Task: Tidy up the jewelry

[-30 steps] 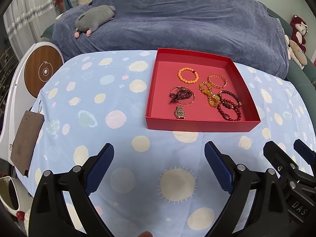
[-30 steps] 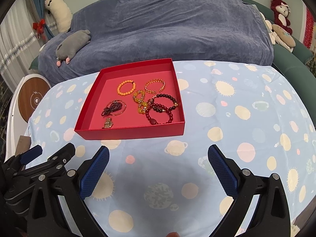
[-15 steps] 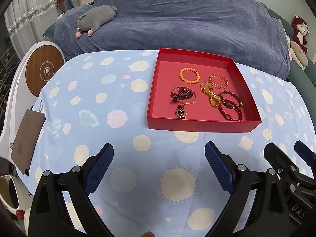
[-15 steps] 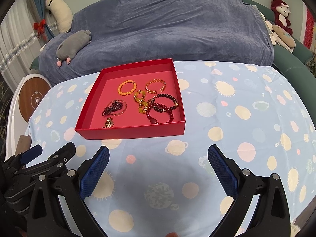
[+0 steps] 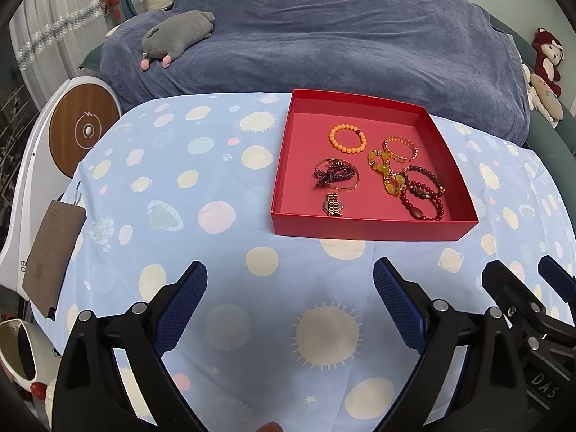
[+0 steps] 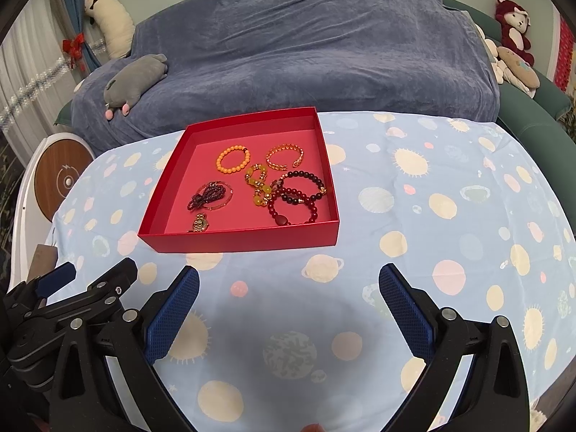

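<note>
Hovering agape, both tongs (image 5: 289, 291) (image 6: 288, 293) face the red box (image 5: 367, 228).

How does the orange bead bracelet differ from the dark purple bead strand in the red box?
The orange bead bracelet lies as an open, round ring; the dark purple bead strand is bunched in a tangle. The orange one lies alone near the far wall; the purple one overlaps a thin gold bangle, nearer the front. Both lie inside the red box, untouched.
</note>
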